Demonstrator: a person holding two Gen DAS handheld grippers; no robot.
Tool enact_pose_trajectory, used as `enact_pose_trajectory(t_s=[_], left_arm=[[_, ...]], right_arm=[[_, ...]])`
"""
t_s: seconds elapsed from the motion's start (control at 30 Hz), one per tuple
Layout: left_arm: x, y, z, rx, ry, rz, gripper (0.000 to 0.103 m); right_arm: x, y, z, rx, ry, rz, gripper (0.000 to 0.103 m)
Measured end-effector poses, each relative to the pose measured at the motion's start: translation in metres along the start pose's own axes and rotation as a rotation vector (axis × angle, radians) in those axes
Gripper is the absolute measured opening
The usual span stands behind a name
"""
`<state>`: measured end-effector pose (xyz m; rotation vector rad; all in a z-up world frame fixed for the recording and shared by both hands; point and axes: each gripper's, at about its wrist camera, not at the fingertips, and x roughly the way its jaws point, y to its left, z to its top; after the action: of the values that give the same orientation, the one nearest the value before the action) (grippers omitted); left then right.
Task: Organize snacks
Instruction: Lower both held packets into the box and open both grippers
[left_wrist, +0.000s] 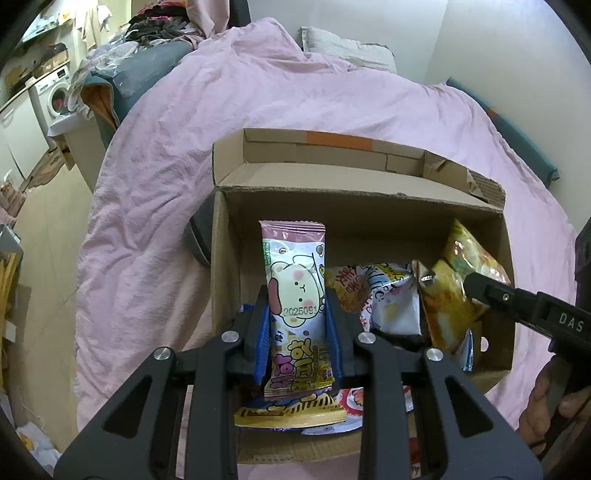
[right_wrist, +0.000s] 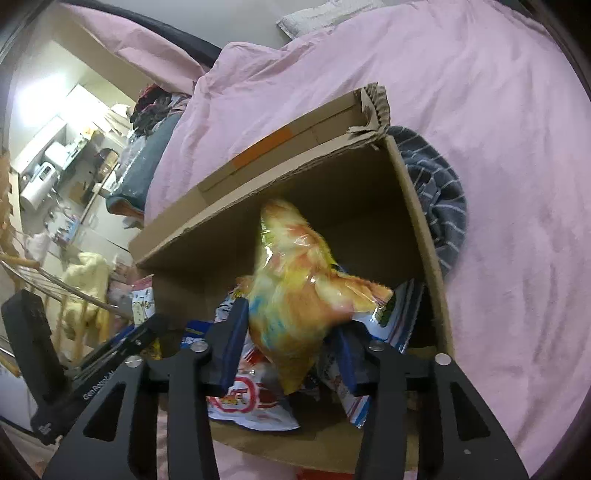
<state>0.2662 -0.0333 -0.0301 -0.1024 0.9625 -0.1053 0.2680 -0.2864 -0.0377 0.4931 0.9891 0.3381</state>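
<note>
Looking into the cardboard box (left_wrist: 369, 206) on the pink bed cover (left_wrist: 184, 147), we see several snack packets lying in a loose heap on its floor. Our left claw (left_wrist: 297, 325) is closed on a pink and white packet with a bear drawing (left_wrist: 295, 295), held upright over the box's near-left part. Our right claw (right_wrist: 291, 343) stands parted around a yellow snack bag (right_wrist: 299, 295); its pads do not seem to press it. This bag is blurred, so its print is unreadable. The packets below are partly hidden by the claws.
</note>
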Motion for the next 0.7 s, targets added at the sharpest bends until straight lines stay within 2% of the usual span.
enact_pose_trajectory(t_s=[0.03,0.13,0.2,0.27,0.37,0.4,0.47,0.5,0.57,0.63,0.7], left_arm=[[0.0,0.0,0.0,0.0,0.001,-0.003,0.023],[-0.001,0.0,0.001,0.004,-0.001,-0.009,0.023],[-0.002,-0.001,0.0,0.007,-0.002,-0.016,0.024],[-0.003,-0.001,-0.001,0.009,-0.002,-0.013,0.025],[-0.002,-0.001,-0.001,0.004,0.001,-0.013,0.027],[-0.002,-0.001,-0.001,-0.001,0.005,-0.015,0.03],[-0.003,0.001,0.0,-0.009,0.002,-0.02,0.05],[-0.005,0.001,0.0,-0.013,-0.01,-0.013,0.054],[-0.008,0.001,0.0,-0.012,-0.021,-0.003,0.071],[-0.01,0.001,0.0,-0.009,-0.031,0.009,0.078],[-0.012,0.001,-0.001,-0.009,-0.037,0.013,0.079]], right_arm=[[-0.002,0.001,0.0,-0.005,-0.005,0.004,0.058],[-0.007,0.005,0.001,-0.027,-0.019,0.004,0.059],[-0.012,0.007,0.002,-0.048,-0.034,-0.009,0.063],[-0.018,0.008,0.002,-0.055,-0.055,-0.016,0.073],[-0.026,0.006,0.004,-0.036,-0.1,-0.022,0.082],[-0.029,0.005,0.005,-0.028,-0.114,-0.02,0.083],[-0.034,0.004,0.006,-0.022,-0.141,-0.018,0.085],[-0.035,0.004,0.007,-0.026,-0.145,-0.021,0.086],[-0.038,0.006,0.007,-0.04,-0.155,-0.038,0.086],[-0.041,0.007,0.007,-0.052,-0.164,-0.048,0.086],[-0.043,0.009,0.008,-0.067,-0.169,-0.056,0.086]])
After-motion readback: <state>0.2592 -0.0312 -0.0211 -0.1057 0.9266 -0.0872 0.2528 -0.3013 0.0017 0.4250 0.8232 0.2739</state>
